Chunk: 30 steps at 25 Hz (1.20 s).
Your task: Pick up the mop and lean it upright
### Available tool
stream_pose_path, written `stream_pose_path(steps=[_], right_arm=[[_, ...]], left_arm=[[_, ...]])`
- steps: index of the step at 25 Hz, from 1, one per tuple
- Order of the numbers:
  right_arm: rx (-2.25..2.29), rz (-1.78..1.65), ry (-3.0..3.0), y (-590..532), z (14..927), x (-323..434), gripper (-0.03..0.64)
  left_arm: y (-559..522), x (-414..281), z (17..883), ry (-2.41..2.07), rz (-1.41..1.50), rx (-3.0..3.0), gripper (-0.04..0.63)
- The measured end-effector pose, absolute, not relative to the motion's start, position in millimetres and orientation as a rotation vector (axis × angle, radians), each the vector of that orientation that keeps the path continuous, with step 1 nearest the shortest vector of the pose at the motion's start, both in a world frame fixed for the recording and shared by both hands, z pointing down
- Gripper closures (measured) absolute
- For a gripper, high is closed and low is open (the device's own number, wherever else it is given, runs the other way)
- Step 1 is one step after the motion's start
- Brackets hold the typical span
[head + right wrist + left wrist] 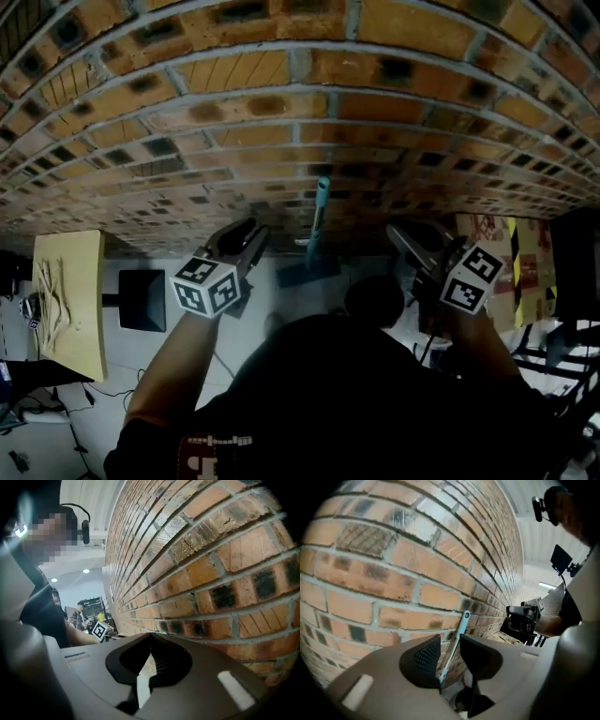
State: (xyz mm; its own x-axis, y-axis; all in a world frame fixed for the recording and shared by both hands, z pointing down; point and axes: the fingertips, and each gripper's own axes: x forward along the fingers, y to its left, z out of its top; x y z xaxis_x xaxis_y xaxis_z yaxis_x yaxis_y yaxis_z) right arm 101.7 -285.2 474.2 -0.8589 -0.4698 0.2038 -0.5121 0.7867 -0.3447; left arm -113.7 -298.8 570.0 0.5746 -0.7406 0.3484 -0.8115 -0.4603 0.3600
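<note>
The mop leans upright against the brick wall (281, 94). Its teal handle (321, 211) rises from a dark mop head (307, 272) on the pale floor. My left gripper (251, 234) hangs to the left of the handle, clear of it and open. In the left gripper view the handle (461, 623) shows through the gap of that left gripper (450, 641), farther off at the wall, touching neither pad. My right gripper (403, 239) is to the right of the mop, with its tips together and nothing between them (151, 637).
A pale wooden table (70, 300) with light strips on it stands at the left, a black box (142, 300) beside it. Yellow-and-black striped panels (516, 253) and dark frames crowd the right. Cables lie on the floor at lower left.
</note>
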Motion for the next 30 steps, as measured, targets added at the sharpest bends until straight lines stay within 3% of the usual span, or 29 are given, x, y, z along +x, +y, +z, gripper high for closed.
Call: stream_pose_path(steps=[13,30], right_arm=[[0.886,0.531,-2.856,-274.5,455.0,69.3,0.603],[1.138,0.543,-2.796,-224.3,449.5,54.6,0.603]], left_arm=[[-261.9,-187.5,493.6,-1.321,-0.017,2.457,0.585],[-238.4,-182.5,469.3,-1.059,-0.091,2.593,0.594]])
